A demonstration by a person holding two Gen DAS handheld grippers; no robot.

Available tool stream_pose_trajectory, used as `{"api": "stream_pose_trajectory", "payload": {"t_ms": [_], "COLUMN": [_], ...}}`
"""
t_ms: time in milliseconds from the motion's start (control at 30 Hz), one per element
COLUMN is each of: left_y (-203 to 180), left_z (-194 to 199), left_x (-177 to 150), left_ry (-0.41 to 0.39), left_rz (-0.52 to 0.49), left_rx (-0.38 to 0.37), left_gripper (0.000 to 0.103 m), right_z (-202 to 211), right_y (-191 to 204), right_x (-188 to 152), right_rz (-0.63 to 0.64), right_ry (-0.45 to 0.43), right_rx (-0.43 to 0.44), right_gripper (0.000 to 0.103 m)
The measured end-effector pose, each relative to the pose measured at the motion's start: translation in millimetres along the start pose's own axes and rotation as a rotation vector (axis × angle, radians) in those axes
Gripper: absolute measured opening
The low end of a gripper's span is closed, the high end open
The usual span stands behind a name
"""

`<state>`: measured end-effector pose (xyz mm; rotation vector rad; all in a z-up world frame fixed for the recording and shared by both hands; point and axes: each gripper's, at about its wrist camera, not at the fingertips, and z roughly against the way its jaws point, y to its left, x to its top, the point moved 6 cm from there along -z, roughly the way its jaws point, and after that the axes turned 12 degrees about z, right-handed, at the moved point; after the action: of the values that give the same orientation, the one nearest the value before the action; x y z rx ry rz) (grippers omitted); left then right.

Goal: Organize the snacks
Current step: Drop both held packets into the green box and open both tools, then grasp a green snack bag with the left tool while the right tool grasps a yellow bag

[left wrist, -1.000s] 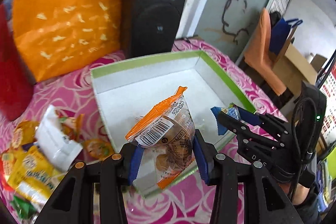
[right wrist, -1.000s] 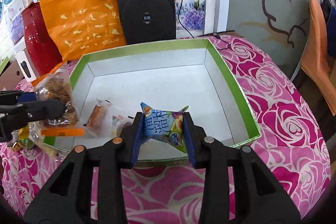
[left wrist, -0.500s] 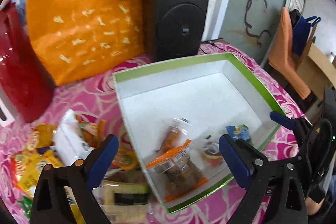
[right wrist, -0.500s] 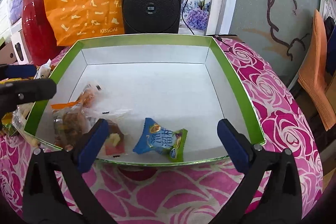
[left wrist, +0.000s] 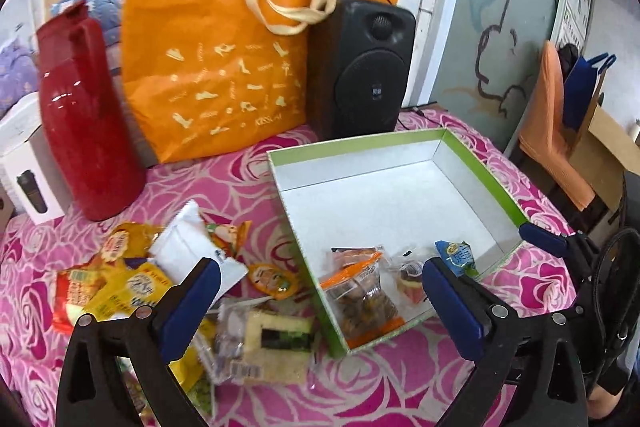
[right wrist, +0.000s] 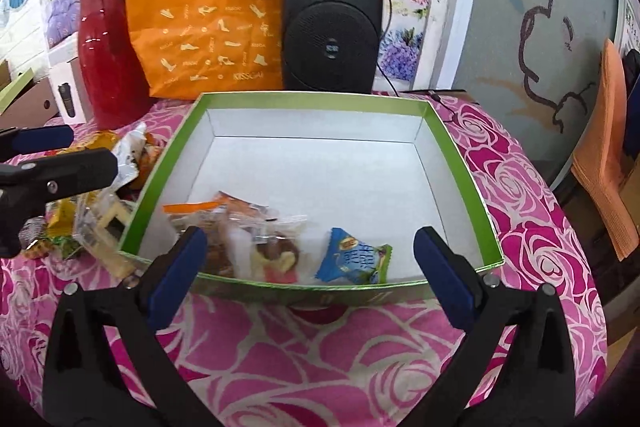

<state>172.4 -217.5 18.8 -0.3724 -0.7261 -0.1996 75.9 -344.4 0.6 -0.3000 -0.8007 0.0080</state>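
**A few snacks are lying in the box, many more are waiting outside**

Both tools are hanging open and empty at this moment. The left gripper (left wrist: 320, 301) is standing with its jaws spread wide, and nothing is sitting between its blue pads. The right gripper (right wrist: 310, 269) is also spread wide and is holding nothing.

The green-rimmed box (right wrist: 312, 99) is lying straight ahead of the right gripper, with its near wall just beyond the fingertips. Inside, along this near wall, several packets are resting: an orange-edged clear packet (left wrist: 362, 301) with brown pieces towards the left finger, a small clear packet with something red and yellow (right wrist: 276, 261) around the middle, and a blue wrapped snack (right wrist: 352, 257) nearer to the right finger. The larger part of the white floor behind them is staying bare.

For the left gripper, the box is sitting ahead and to the right, while the loose pile of snacks (left wrist: 132, 275) is spreading ahead and to the left on the pink rose tablecloth (right wrist: 320, 355). A white packet (left wrist: 192, 247), yellow ones and a clear bag with a pale block (left wrist: 264, 341) are lying there, the last one just in front of the left finger.

In my judgement the work is only in its early part: a small group is already in the box, and most of the pile is still needing to be moved.
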Motion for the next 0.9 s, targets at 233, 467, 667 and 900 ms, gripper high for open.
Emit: {"api": "stream_pose_trajectory", "payload": {"t_ms": [233, 467, 667, 900], "left_y": [38.7, 110.3, 175.2, 210.5], "left_z": [33.2, 62.5, 77.5, 76.2], "left_x": [-15.1, -58.2, -88.5, -89.1], "left_ry": [-0.017, -0.012, 0.011, 0.004], "left_rz": [0.081, 0.158, 0.227, 0.18], "left_rx": [0.012, 0.082, 0.147, 0.159], "left_gripper": [0.103, 0.103, 0.103, 0.103], "right_z": [22.2, 25.8, 13.2, 3.2], "right_y": [45.3, 125.2, 189.9, 222.5], "right_x": [5.1, -3.5, -16.0, -12.5], "right_rz": [0.066, 0.15, 0.207, 0.233], "right_ry": [-0.038, -0.032, 0.023, 0.068], "right_rx": [0.063, 0.276, 0.436, 0.486], "right_gripper": [0.102, 0.102, 0.102, 0.1]}}
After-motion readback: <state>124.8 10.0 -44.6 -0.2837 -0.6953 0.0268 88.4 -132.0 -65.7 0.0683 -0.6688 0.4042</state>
